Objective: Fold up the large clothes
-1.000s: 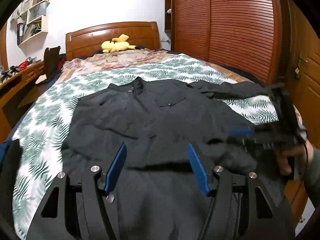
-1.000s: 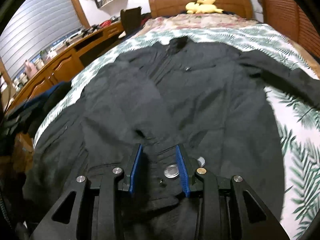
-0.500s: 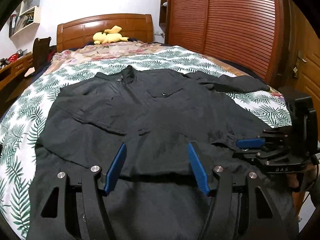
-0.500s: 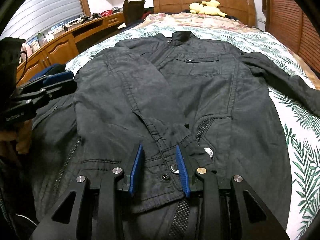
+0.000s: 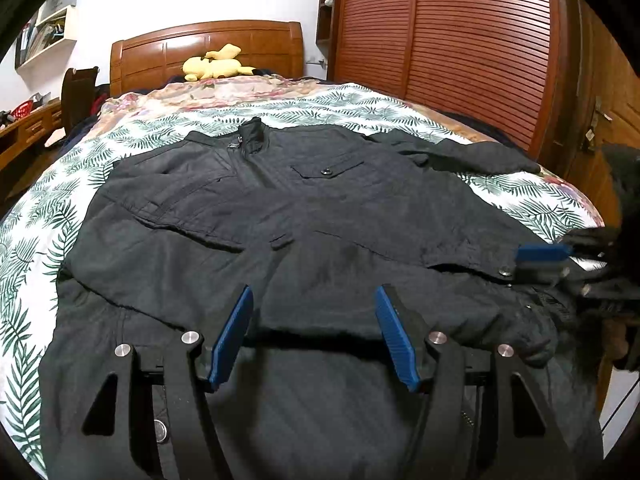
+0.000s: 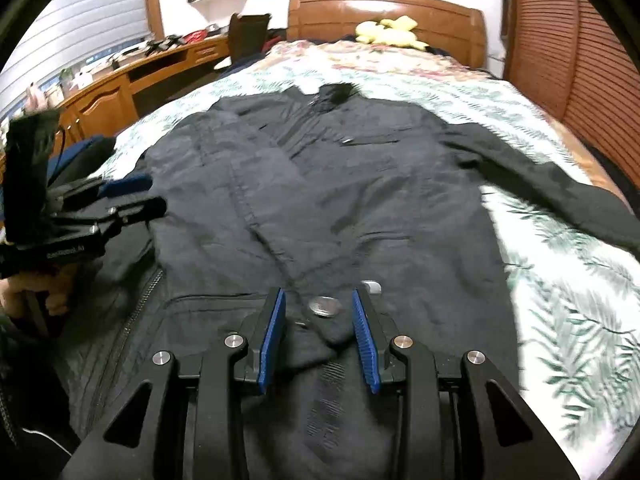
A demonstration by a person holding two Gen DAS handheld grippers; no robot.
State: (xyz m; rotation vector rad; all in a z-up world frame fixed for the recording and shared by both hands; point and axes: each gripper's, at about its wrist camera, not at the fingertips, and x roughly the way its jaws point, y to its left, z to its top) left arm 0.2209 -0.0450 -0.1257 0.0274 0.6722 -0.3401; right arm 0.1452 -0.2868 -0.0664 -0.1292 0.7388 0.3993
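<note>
Left wrist view shows the large black cotton jacket [image 5: 304, 216] spread front-up on the bed with the fern-print cover [image 5: 36, 216], collar toward the wooden headboard [image 5: 208, 46], one sleeve folded across its chest. The left tool [image 5: 314, 330] hovers over the hem with its blue pads spread, nothing between them. The right tool [image 6: 318, 320] (blurred in its own view) stands partly spread around the snap-buttoned cuff [image 6: 326, 312]; whether its pads press the cloth I cannot tell.

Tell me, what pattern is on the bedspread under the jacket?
Green fern-like leaves on white bedspread, clearest in the left wrist view.
</note>
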